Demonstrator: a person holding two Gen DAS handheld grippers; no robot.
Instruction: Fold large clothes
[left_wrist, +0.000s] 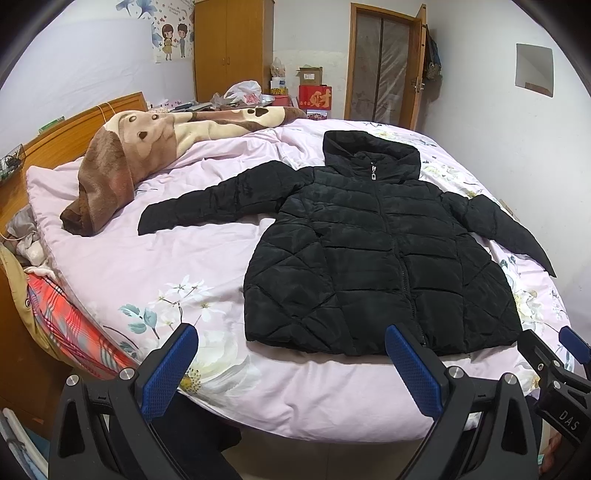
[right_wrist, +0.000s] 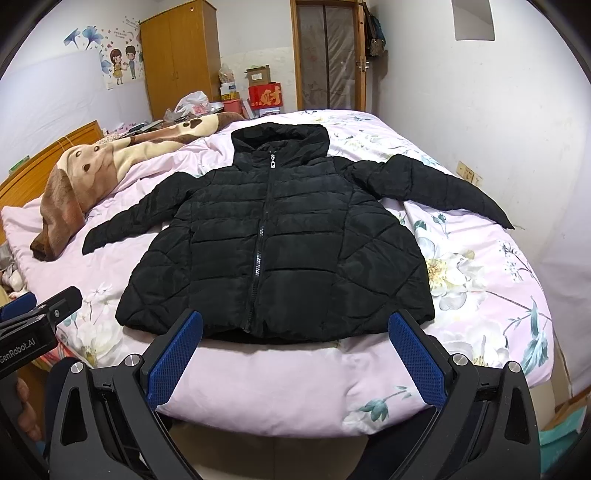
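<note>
1. Covering the scene is a bed under a pink floral quilt (left_wrist: 129, 266), the largest surface in view; a brown plush blanket (left_wrist: 122, 155) lies bunched at its far left.
2. Lying flat, front up and zipped, on the right-centre of the quilt is the black hooded puffer jacket (right_wrist: 273, 240). Its long axis runs near to far: hem at the near edge of the bed, hood (right_wrist: 280, 138) pointing far. Both sleeves are spread outward, the left sleeve (left_wrist: 207, 206) angled toward the blanket, the right sleeve (right_wrist: 436, 184) reaching the right edge of the bed.
3. Handling judgement: the jacket looks light, soft and bulky, with a smooth quilted shell that is likely slippery and springy, so folds may reopen. Grip points advised: cuff or shoulder seam for each sleeve, then the hem corners.
4. Left gripper (left_wrist: 291, 369): blue padded fingers spread wide, holding nothing, hovering near the hem's left corner.
5. Right gripper (right_wrist: 295, 354): fingers likewise spread, empty, centred just short of the hem.
6. Zipper pull (right_wrist: 272, 162) sits at the collar.
</note>
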